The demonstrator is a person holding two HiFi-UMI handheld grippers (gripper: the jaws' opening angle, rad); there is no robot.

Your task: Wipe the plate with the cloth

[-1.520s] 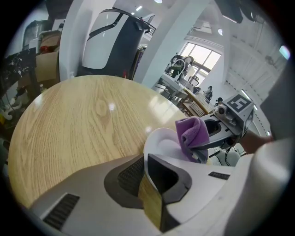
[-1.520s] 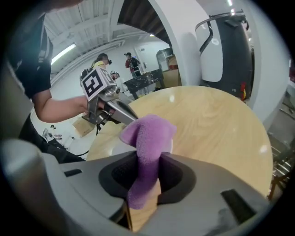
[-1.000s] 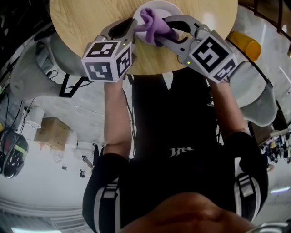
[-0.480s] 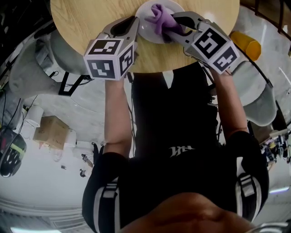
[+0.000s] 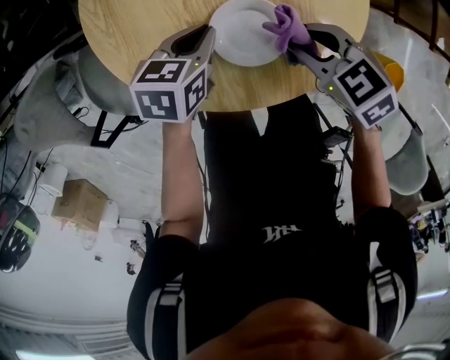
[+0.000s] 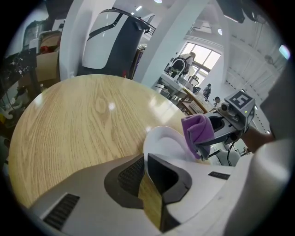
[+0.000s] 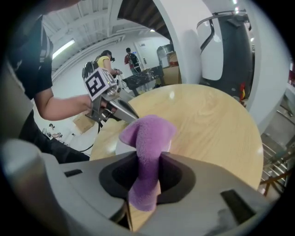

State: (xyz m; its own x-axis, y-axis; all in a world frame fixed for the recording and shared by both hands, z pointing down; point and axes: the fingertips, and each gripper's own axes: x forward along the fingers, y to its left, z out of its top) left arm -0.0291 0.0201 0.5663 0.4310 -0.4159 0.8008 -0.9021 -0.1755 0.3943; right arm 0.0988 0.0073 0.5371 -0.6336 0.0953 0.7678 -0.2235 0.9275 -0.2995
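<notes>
Seen from the head view, the white plate [image 5: 242,35] lies on the round wooden surface [image 5: 133,42], set in a little from the edge nearest the person. The left gripper [image 5: 209,36] meets the plate's left rim. The right gripper [image 5: 294,41] holds the purple cloth [image 5: 287,20] at the plate's right rim, partly over the wood.

Only the left gripper view shows that grip closely: the left gripper [image 6: 145,159] is clenched on the thin rim of the plate [image 6: 168,143], with the cloth [image 6: 198,131] beyond the far rim.

The right gripper view shows the right gripper [image 7: 147,161] clamped on a fold of the cloth [image 7: 150,133], which hides most of the plate. A broad stretch of bare wood [image 7: 212,124] runs from there to the curved far edge. A grey chair [image 5: 404,151] stands just off the right edge.
</notes>
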